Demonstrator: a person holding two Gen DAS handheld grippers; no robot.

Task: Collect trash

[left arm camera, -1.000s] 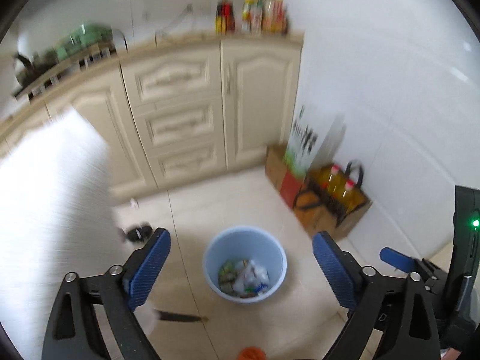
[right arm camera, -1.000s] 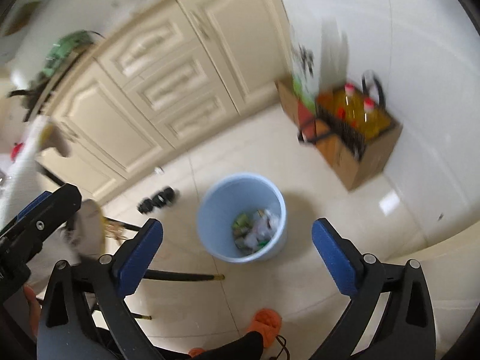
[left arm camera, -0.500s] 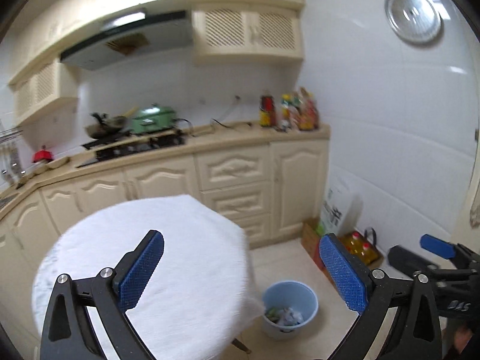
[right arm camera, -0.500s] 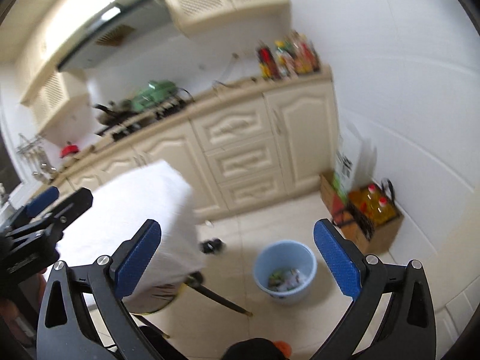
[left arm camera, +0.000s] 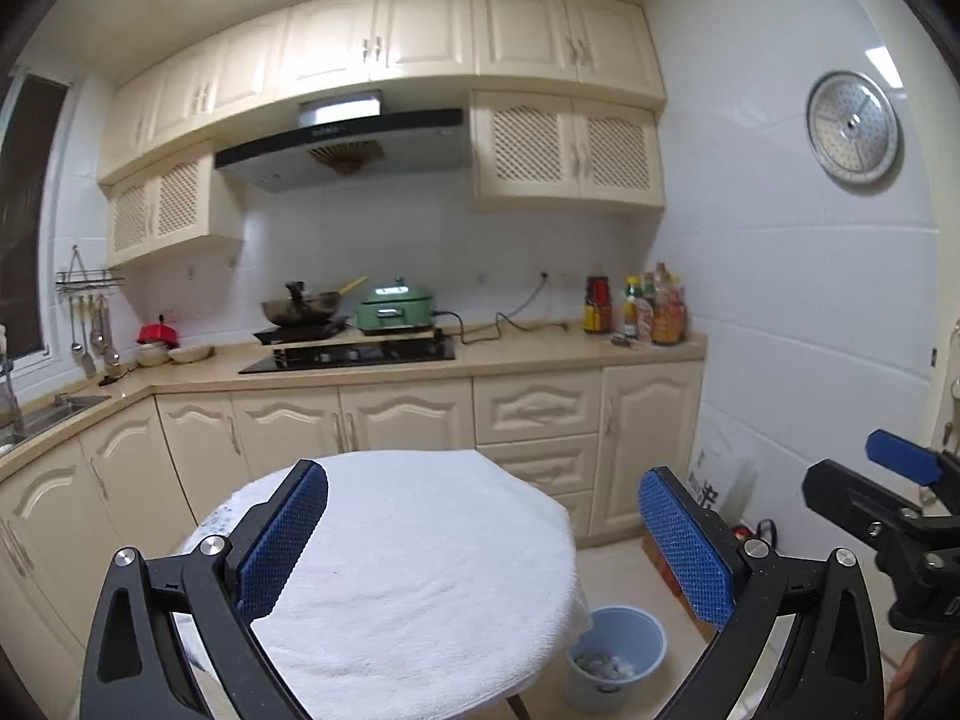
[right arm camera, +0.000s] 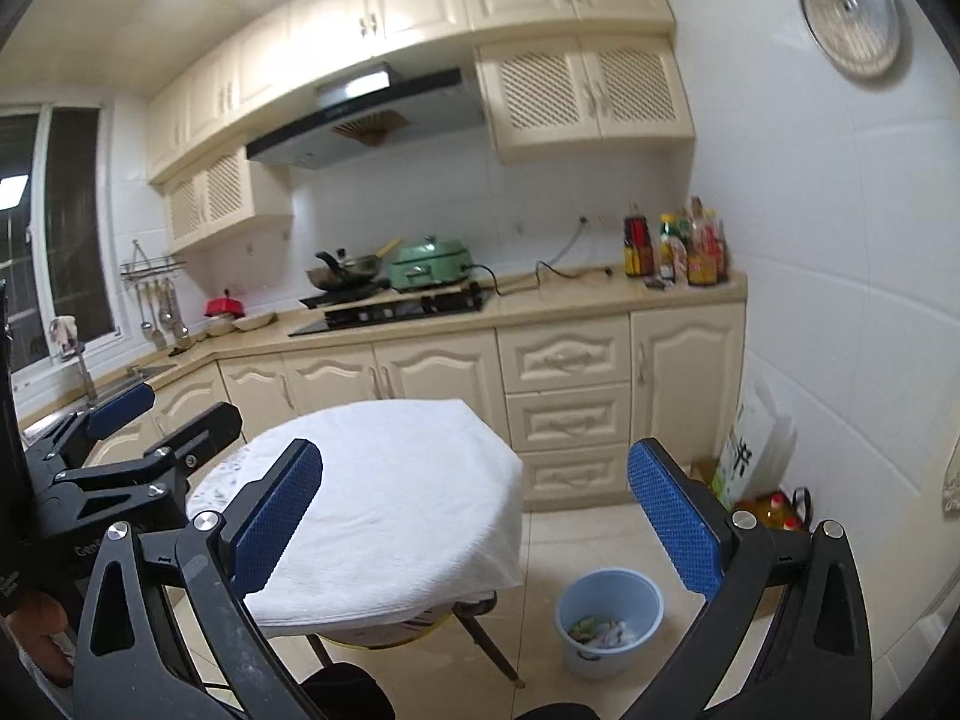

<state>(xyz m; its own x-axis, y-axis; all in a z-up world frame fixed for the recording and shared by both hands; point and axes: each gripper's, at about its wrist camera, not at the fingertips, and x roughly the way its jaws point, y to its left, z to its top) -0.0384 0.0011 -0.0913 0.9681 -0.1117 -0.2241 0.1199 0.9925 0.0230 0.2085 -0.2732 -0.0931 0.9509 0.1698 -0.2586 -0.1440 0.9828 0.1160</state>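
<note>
A light blue trash bin (left arm camera: 615,651) stands on the tiled floor to the right of the round table, with wrappers inside; it also shows in the right wrist view (right arm camera: 607,618). My left gripper (left arm camera: 480,546) is open and empty, held above the table's white cloth (left arm camera: 414,570). My right gripper (right arm camera: 474,522) is open and empty, above the table's right side. Each gripper shows at the edge of the other's view. No loose trash shows on the cloth.
The round table (right arm camera: 384,498) has splayed wooden legs. Cream cabinets and a counter with stove (left arm camera: 354,354), wok, green cooker and bottles (left arm camera: 636,312) run along the back. A cardboard box with oil bottles (right arm camera: 774,510) sits by the right wall.
Both grippers have tilted up from looking down at the bin on the floor to looking level across the table and kitchen. Both stayed open and empty.
</note>
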